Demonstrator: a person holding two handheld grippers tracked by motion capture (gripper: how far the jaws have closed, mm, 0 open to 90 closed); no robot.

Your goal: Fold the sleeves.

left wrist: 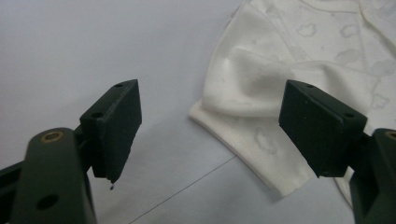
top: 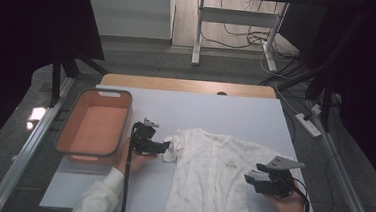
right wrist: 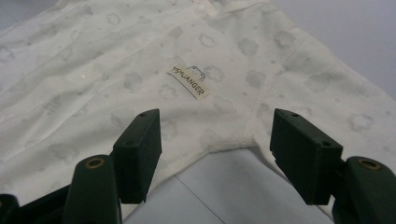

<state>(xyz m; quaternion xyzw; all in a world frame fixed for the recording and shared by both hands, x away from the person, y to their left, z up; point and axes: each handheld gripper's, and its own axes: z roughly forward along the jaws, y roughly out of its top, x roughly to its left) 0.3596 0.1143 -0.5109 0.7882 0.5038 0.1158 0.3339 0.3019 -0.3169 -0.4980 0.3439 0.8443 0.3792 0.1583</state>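
Note:
A white baby romper (top: 213, 175) with a faint cloud print lies flat on the white table (top: 235, 112), its legs toward the front edge. My left gripper (top: 165, 146) is open just left of the romper's left sleeve cuff (left wrist: 254, 140); in the left gripper view the cuff lies between the jaws, nearer the right one. My right gripper (top: 247, 179) is open at the romper's right side, under the right sleeve. In the right gripper view its jaws frame the armpit seam (right wrist: 252, 126), with a small label (right wrist: 187, 81) beyond.
An orange bin with a grey rim (top: 65, 150) stands at the table's left side, beside my left hand. A wooden strip (top: 187, 85) runs along the far edge. Beyond it are a desk frame (top: 198, 31) and floor cables (top: 240, 39).

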